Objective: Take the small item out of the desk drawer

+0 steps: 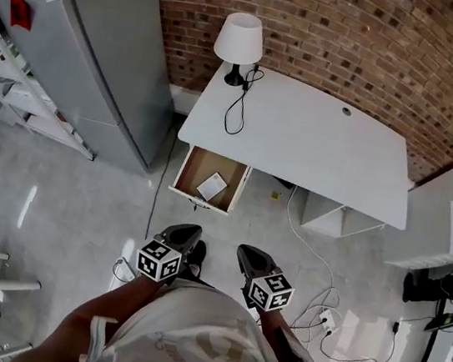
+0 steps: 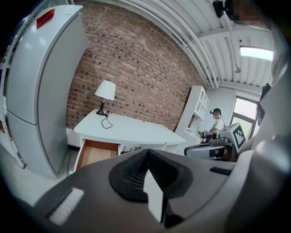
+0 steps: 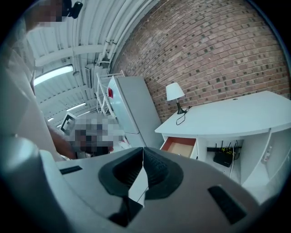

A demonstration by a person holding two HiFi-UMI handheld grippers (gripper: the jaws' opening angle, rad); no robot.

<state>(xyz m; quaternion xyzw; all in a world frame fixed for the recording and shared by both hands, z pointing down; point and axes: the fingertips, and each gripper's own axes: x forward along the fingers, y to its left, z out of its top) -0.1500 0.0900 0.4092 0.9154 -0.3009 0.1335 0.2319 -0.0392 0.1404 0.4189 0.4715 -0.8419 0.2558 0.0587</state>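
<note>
Head view: the open drawer [image 1: 184,171] under the white surface [image 1: 317,139] holds a small flat item [image 1: 211,185] (likely light and thin; pinch one edge). Left gripper view: left hand-held gripper [image 2: 148,153] closed, empty. Right gripper view: right hand-held gripper [image 3: 142,150] closed, empty.

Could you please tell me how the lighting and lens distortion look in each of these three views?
Head view: even light, brick wall bowed by the wide lens, pale glare streaks on the floor. Left gripper view: black vignette at the corners, ceiling light and window blown out. Right gripper view: same round vignette, desk edge curved.
</note>
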